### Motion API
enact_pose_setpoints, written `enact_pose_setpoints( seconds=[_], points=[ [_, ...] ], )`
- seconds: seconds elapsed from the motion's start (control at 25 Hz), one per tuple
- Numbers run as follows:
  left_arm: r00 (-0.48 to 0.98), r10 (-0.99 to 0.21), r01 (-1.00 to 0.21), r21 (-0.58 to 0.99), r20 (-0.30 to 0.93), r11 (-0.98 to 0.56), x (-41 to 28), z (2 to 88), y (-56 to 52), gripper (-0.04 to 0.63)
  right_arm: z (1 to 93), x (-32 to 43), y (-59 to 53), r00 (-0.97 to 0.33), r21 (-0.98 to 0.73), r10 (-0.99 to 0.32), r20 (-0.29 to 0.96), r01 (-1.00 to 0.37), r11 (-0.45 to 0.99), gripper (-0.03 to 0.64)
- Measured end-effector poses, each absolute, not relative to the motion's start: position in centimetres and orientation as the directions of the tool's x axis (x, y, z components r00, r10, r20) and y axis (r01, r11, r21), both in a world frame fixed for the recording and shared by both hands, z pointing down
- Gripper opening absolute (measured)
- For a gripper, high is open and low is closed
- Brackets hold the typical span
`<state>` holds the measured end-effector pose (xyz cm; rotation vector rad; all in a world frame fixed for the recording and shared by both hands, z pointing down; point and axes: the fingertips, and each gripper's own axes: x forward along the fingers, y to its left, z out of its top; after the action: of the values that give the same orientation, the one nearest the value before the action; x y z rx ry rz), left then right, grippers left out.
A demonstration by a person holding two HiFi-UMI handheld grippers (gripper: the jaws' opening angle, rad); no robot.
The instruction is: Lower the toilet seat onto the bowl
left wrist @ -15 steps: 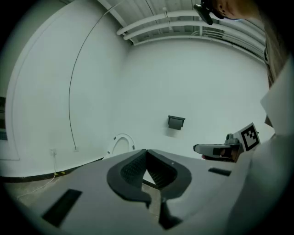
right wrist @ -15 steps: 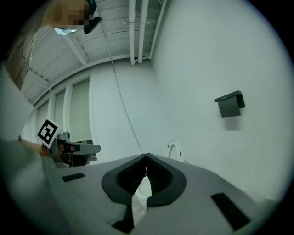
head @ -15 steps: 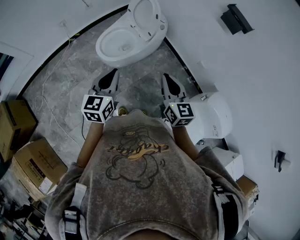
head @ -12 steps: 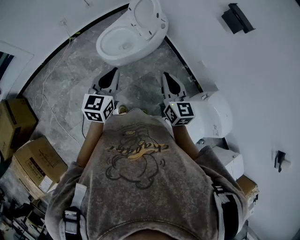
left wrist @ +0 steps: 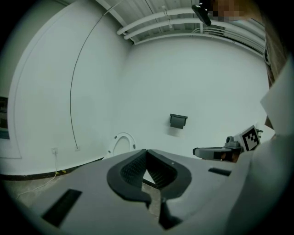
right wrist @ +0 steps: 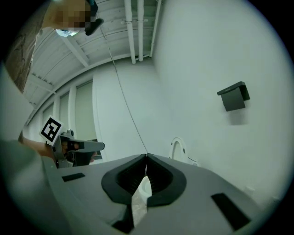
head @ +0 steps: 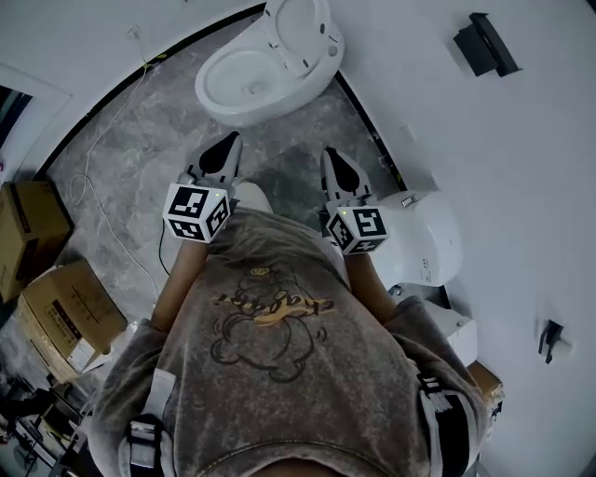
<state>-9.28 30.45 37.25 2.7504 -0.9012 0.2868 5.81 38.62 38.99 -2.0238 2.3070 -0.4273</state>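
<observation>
Toilet seat (head: pixel 300 28) stands raised at the far end of the grey floor (head: pixel 130 149), tilted back behind the open bowl (head: pixel 220 106). The left gripper (head: pixel 227 147) and right gripper (head: pixel 332 160) hover side by side close to the person, well apart from the toilet and pointing toward it. Each gripper's fingers are pressed together at the tips with nothing between them. Cardboard boxes (head: pixel 56 303) sit at the near left.

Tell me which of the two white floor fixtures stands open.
The toilet at the far wall: bowl exposed, seat raised. The rounded fixture beside the right gripper shows only a closed top.
</observation>
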Motion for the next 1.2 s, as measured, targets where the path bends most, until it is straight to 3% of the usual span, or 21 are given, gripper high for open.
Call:
enact_pose_setpoints(
  seconds=[0.32, 0.8, 1.2],
  points=[
    [0.806, -0.528, -0.578, 0.166, 0.267, -0.799, -5.6, 38.8, 22.4, 0.009, 40.4, 9.3, 31.9, -0.133, -0.243, -0.976, 0.173, -0.966, 0.089, 0.026],
    [0.843, -0.467, -0.522, 0.192, 0.267, -0.831, 0.8, 36.9, 3.1, 0.009, 38.1, 14.8, 12.7, -0.072, -0.222, -0.980, 0.187, -0.975, 0.030, 0.026],
    [0.858, -0.435, -0.491, 0.190, 0.272, -0.850, 5.5, 36.1, -4.4, 0.011, 36.8, 19.5, 5.8, -0.016, -0.220, -0.984, 0.175, -0.975, -0.023, 0.026]
  ],
)
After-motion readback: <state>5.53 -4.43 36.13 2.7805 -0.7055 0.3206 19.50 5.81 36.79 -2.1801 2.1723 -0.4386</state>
